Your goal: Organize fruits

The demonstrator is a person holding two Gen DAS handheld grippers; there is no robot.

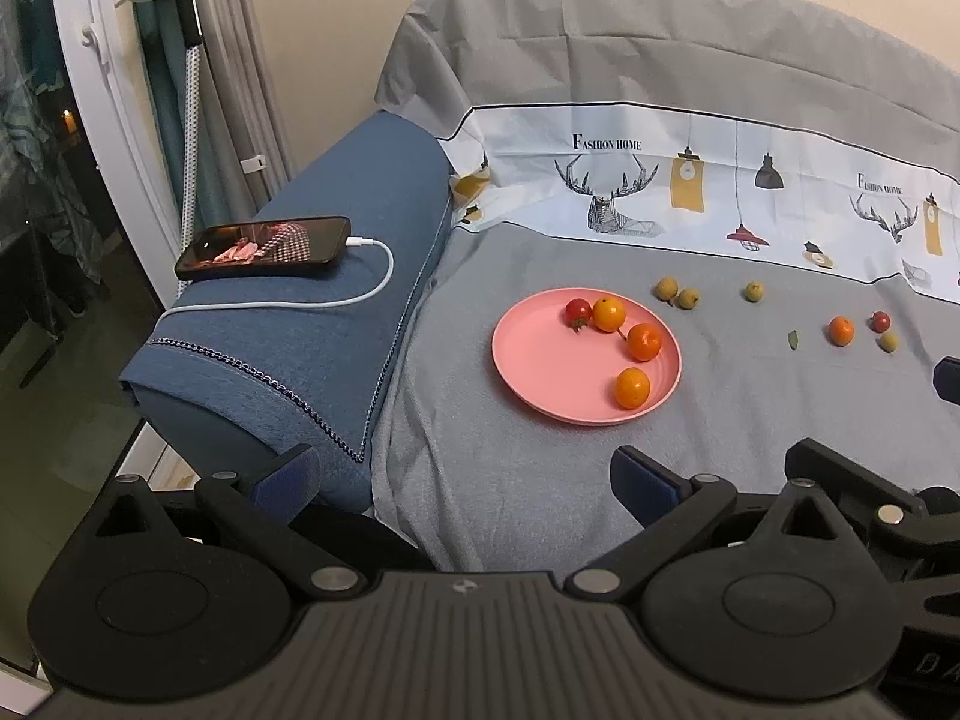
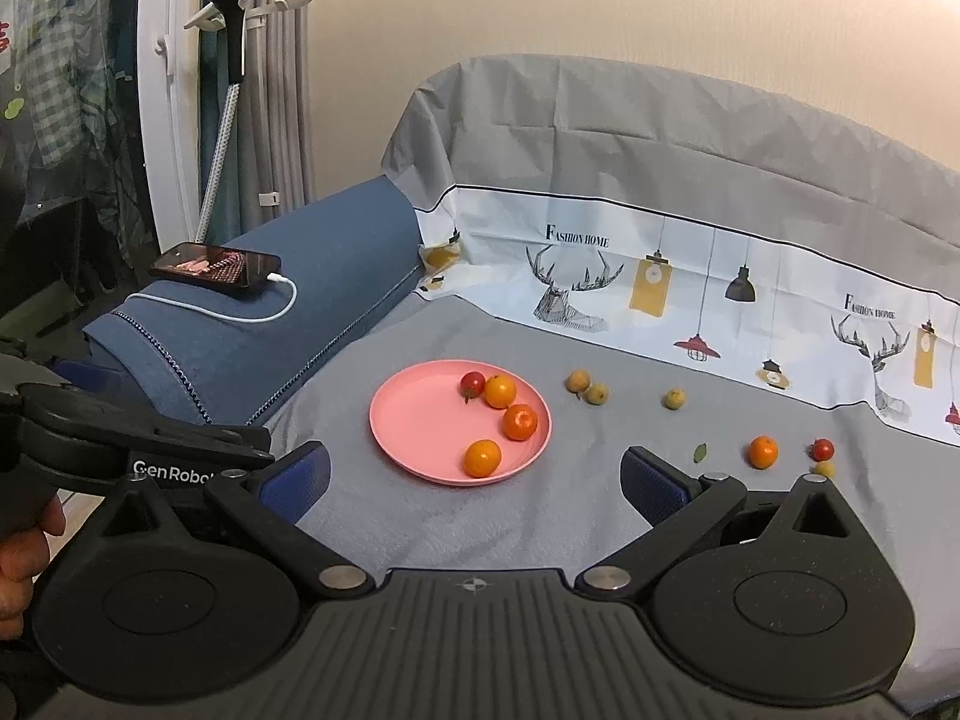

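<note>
A pink plate (image 1: 540, 360) (image 2: 420, 432) lies on the grey cloth and holds three small oranges (image 1: 632, 387) (image 2: 482, 458) and a red cherry tomato (image 1: 578, 310) (image 2: 472, 384). Loose on the cloth to its right are three yellow-green fruits (image 1: 666, 288) (image 2: 578, 381), one orange (image 1: 841, 330) (image 2: 762, 452), a red tomato (image 1: 880, 320) (image 2: 822, 449) and another yellow-green fruit (image 1: 888, 341) (image 2: 825, 468). My left gripper (image 1: 462, 474) is open and empty, short of the plate. My right gripper (image 2: 474, 477) is open and empty, just before the plate's near rim.
A blue sofa arm (image 1: 312, 324) (image 2: 270, 324) stands left of the cloth with a phone (image 1: 264, 247) (image 2: 216, 270) and white cable on it. A printed cloth (image 1: 690, 180) (image 2: 690, 276) covers the backrest. A small leaf (image 1: 792, 339) (image 2: 699, 452) lies among the fruits. The left gripper's body (image 2: 90, 438) shows at the left.
</note>
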